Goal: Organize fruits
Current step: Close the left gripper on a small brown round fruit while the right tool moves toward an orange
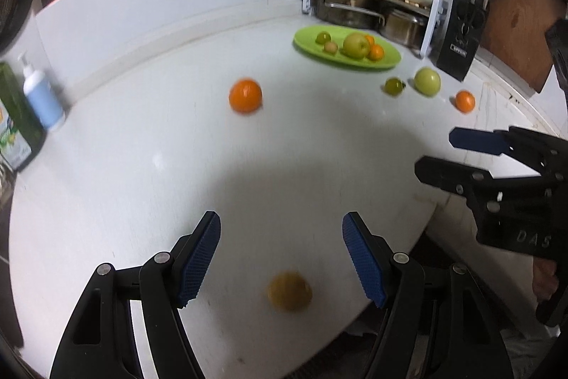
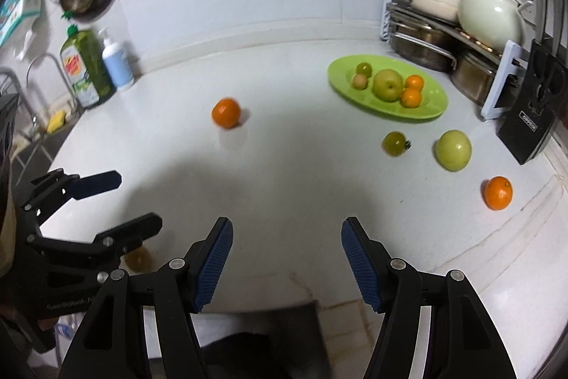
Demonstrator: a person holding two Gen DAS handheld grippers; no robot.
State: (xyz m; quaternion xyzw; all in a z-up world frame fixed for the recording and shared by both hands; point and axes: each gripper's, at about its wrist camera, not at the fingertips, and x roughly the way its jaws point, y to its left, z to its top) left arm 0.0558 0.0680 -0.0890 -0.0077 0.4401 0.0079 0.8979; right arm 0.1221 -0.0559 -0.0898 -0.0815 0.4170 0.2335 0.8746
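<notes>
The left wrist view looks forward and steeply down along its hand-held gripper (image 1: 281,258) at the white surface (image 1: 142,166), from close above. The right wrist view looks the same way from beside it. Both share the green plate (image 1: 346,47) (image 2: 387,86) at upper right and each shows the other hand-held gripper at its frame edge.
</notes>
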